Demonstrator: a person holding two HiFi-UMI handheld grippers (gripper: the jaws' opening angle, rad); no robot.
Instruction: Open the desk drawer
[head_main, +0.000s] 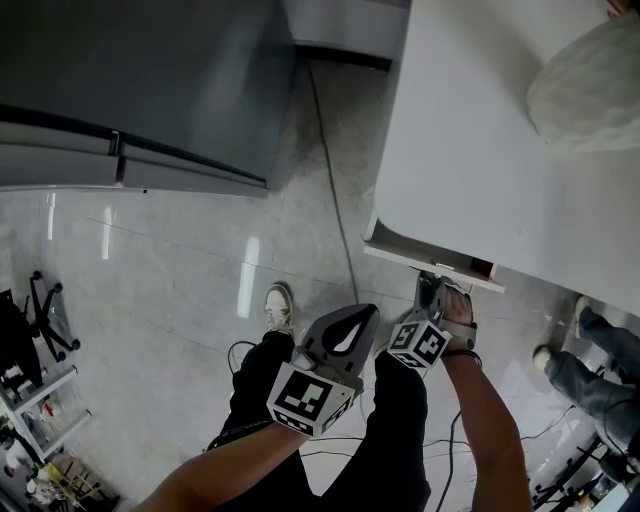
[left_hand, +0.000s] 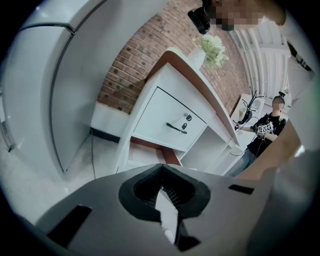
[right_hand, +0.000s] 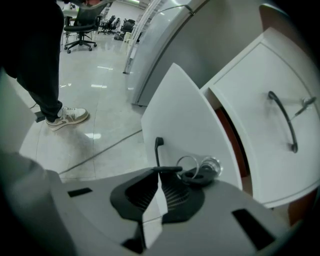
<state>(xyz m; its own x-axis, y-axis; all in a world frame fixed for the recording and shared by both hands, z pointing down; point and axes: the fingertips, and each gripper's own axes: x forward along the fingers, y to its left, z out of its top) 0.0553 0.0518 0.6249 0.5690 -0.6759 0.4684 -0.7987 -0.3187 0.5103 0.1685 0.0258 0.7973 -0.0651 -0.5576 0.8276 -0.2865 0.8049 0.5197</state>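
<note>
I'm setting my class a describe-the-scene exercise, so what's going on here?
A person holds a tool in each hand at a white desk. The right claw is shut on the black handle of a drawer, whose front appears slightly pulled out. A key on a ring sits in the lock beside it. The left claw is shut and empty, away from the desk.
</note>
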